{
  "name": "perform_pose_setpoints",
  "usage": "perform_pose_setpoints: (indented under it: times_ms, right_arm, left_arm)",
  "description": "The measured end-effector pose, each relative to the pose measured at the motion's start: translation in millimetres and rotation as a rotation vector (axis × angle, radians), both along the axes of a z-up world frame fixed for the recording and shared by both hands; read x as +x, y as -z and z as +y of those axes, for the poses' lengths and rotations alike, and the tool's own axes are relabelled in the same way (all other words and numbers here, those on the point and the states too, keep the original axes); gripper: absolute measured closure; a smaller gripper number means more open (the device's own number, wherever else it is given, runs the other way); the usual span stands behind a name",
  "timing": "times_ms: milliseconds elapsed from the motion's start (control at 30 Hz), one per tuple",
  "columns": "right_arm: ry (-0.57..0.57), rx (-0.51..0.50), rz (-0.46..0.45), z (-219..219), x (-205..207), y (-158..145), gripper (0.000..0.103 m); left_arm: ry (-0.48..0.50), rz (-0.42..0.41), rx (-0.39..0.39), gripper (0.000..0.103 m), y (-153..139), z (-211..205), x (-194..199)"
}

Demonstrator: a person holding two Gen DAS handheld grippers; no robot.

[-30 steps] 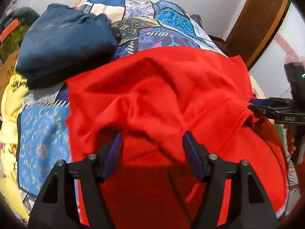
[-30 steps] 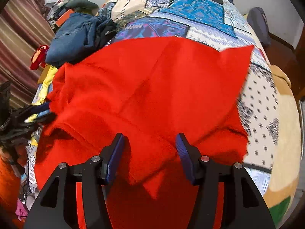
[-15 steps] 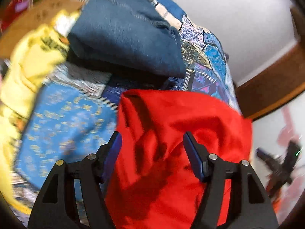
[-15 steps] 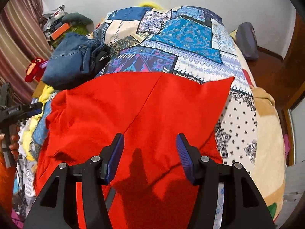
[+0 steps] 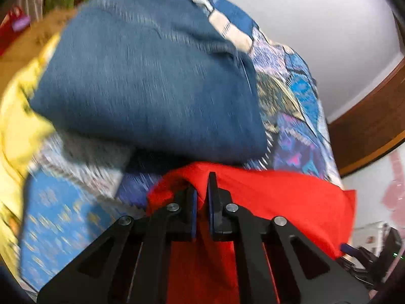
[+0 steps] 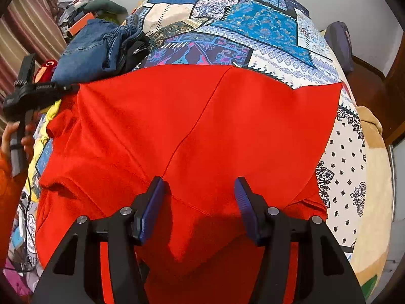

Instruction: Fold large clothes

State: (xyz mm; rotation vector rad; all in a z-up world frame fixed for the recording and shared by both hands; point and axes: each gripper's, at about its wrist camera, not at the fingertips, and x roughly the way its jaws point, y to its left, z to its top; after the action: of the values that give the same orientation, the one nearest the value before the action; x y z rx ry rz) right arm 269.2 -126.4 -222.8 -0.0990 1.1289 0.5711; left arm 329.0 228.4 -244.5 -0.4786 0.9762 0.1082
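Left wrist view shows the left gripper (image 5: 201,197) clenched on a corner of the red shirt (image 6: 202,131), which lies spread on the patchwork bedspread (image 6: 253,25). Right gripper (image 6: 197,210) hangs released above it. Looks early, pretty much every fold's left.

The left gripper (image 5: 201,197) was clamped on a bunched edge of the red garment (image 5: 278,202), which lay on the patterned bedspread (image 5: 301,116) just below a blurred pile of blue jeans (image 5: 152,81).
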Motion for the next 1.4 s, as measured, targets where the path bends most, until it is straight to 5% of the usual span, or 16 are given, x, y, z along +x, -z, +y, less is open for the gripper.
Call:
perform_pose_setpoints:
  times_ms: [167, 200, 367, 600, 900, 1033, 1133, 1233, 1300, 1400]
  right_arm:
    - [-0.011, -0.041, -0.048, 1.7, -6.4, 1.1, 0.041]
    - [-0.008, -0.044, -0.054, 0.6, -7.6, 1.1, 0.040]
    - [0.017, -0.019, -0.025, -7.7, -6.3, 1.3, 0.038]
    - [0.035, -0.061, -0.042, -4.9, -12.5, -5.6, 0.038]
    - [0.007, -0.127, -0.091, 2.0, -29.0, -5.7, 0.038]
    - [0.004, -0.129, -0.087, 1.2, -32.0, -4.7, 0.038]
    - [-0.006, -0.131, -0.087, 0.3, -35.1, -1.4, 0.038]
    - [0.003, -0.107, -0.074, -3.7, -37.1, 1.2, 0.036]
    - [0.015, -0.077, -0.044, -8.4, -34.5, 2.8, 0.035]
    - [0.038, -0.019, 0.021, -16.0, -29.0, 6.0, 0.034]
  left_arm:
    - [-0.064, 0.074, 0.274, 0.099, 7.5, 9.5, 7.6]
    - [-0.047, 0.094, 0.275, 0.099, 11.4, 11.8, 5.9]
    - [0.072, 0.097, 0.235, 0.098, 6.1, -0.5, -19.5]
    - [0.113, 0.013, 0.111, 0.056, -29.0, -13.1, -78.7]
    - [0.180, 0.022, -0.167, 0.056, -17.0, -49.3, -108.0]
    - [0.174, 0.044, -0.191, 0.056, -2.8, -64.4, -103.1]
    - [0.127, 0.017, -0.170, 0.059, 0.4, -64.5, -93.0]
    - [0.035, 0.005, -0.150, 0.075, 5.8, -53.2, -85.6]
    - [-0.014, 0.004, -0.160, 0.101, 13.6, -44.5, -84.1]
    - [-0.037, 0.010, -0.126, 0.102, 24.8, -37.7, -85.9]
